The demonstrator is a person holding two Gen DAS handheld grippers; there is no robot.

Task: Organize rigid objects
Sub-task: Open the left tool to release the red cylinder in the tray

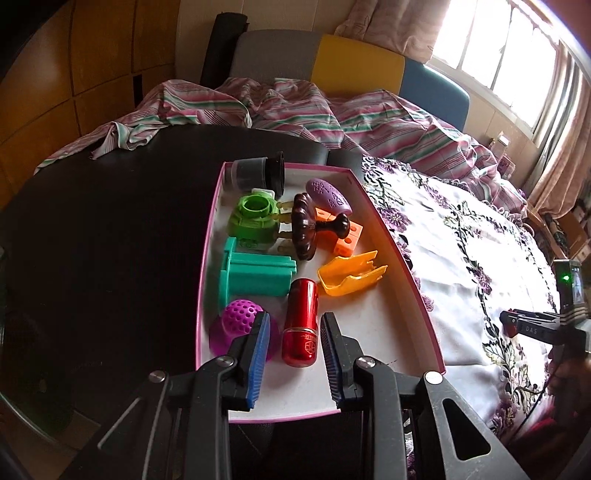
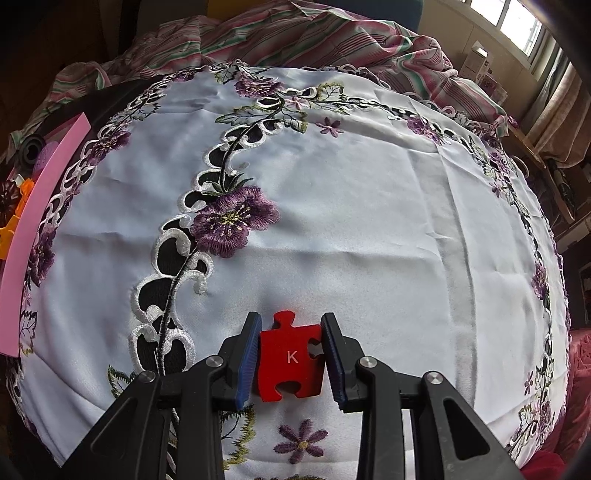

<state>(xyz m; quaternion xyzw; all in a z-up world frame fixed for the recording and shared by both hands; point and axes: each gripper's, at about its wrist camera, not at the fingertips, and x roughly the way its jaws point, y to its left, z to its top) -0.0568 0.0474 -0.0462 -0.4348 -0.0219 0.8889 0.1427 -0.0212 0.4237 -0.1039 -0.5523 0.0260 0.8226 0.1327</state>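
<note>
Two claws work over a desk that is half bare black top (image 1: pixel 110 229) and half white cloth embroidered with purple flowers (image 2: pixel 369 221). Going left to right in the left wrist view, a shallow pink-rimmed white tray (image 1: pixel 399 317) sits where the dark surface meets the cloth. It holds a perforated magenta plastic dome (image 1: pixel 240 314) at its near left, a teal ribbed plastic block (image 1: pixel 255 277), a green round plastic fitting (image 1: pixel 253 218), a grey-and-black cylindrical cup lying on its side (image 1: pixel 255 177) at the far end, a dark brown fluted wooden knob (image 1: pixel 306 232), a lilac oval perforated piece (image 1: pixel 328 195), an orange cube with holes (image 1: pixel 347 240) partly hidden behind the knob, a yellow-orange plastic scoop-like clip (image 1: pixel 351 277) and a glossy red metal cylinder (image 1: pixel 301 325). The left claw (image 1: pixel 295 339) is spread, its blue pads either side of the red cylinder without touching it; the left pad covers part of the magenta dome.

In the right wrist view the tray's pink wall (image 2: pixel 33 236) is cut off at the left edge. The right claw (image 2: pixel 290 354) pinches a flat red jigsaw-shaped piece marked K (image 2: pixel 290 356) just above the cloth, with both blue pads pressed to its sides. Rumpled striped bedding (image 2: pixel 332 33) lies beyond the desk.
</note>
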